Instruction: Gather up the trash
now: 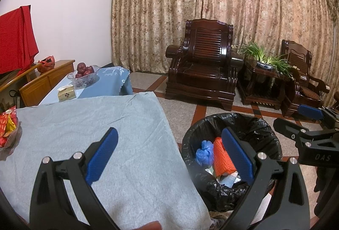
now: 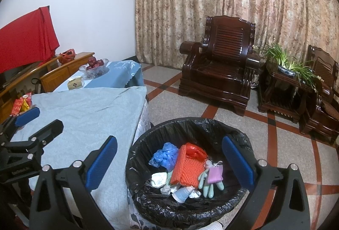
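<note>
Right wrist view: black-lined round trash bin (image 2: 190, 204) sits below the empty, spread right gripper (image 2: 169, 163); left gripper (image 1: 169, 153), likewise spread, hovers over the grey-clothed table edge (image 1: 106, 124).

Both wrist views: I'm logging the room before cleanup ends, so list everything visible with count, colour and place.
Trash bin: one, black liner, on floor beside table.
Foam net: one, orange, in bin.
Plastic bag: one, blue, in bin.
Red bag: one, in bin.
Glove: one, pale green, in bin.
Pouch: one, lilac, on glove.
Table: one, grey cloth.
Snack packets: red and yellow, table's far left.
Apple bowl: one, glass, on blue cloth.
Armchairs: two, dark wood.
Plant: one, green, on side table.
Left gripper: open, empty.
Right gripper: open, empty, above bin.
</note>
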